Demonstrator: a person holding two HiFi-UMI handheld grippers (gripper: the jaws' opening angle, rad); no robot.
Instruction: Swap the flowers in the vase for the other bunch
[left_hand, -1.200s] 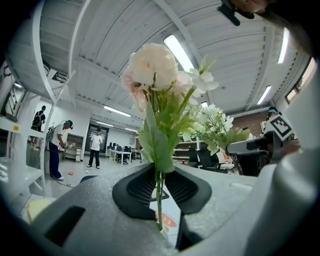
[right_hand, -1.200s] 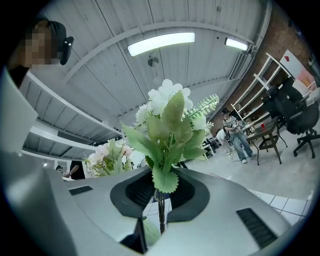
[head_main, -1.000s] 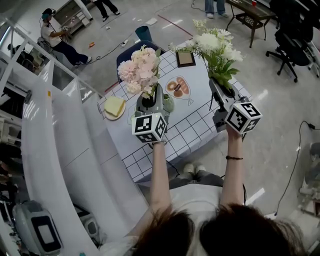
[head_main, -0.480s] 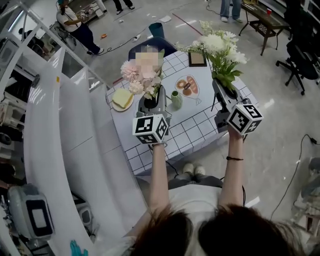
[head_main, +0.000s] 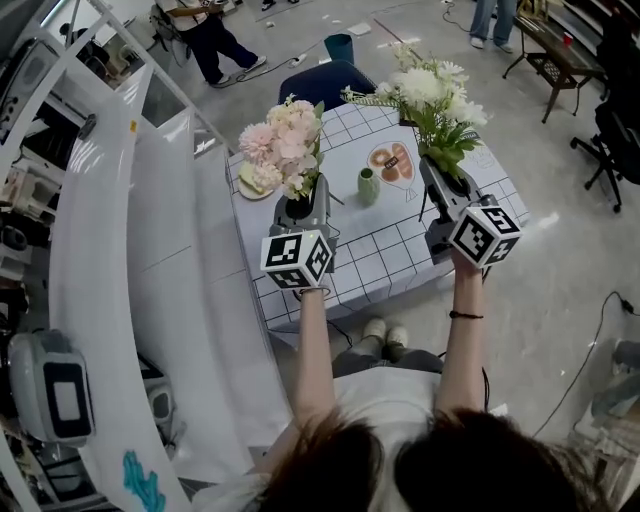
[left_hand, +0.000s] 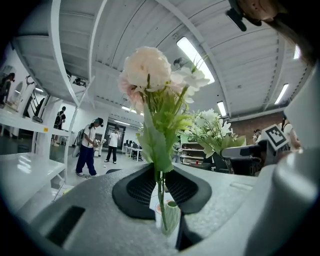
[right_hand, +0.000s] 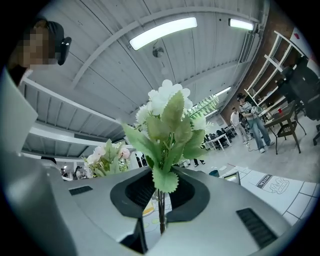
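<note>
My left gripper is shut on the stems of a pink flower bunch, held upright over the table's left part. In the left gripper view the stems run between the jaws under the pink blooms. My right gripper is shut on the stems of a white flower bunch near the table's right side; its stems stand between the jaws. A small green vase stands on the checked table between the two grippers, with no flowers in it.
A fish-shaped plate with food lies behind the vase. A plate with bread peeks out behind the pink bunch. A blue chair stands at the table's far side. A long white counter runs along the left. People stand in the background.
Both grippers with their bunches have shifted left relative to the table. The vase, earlier right beside the left gripper, now shows between the two grippers.
</note>
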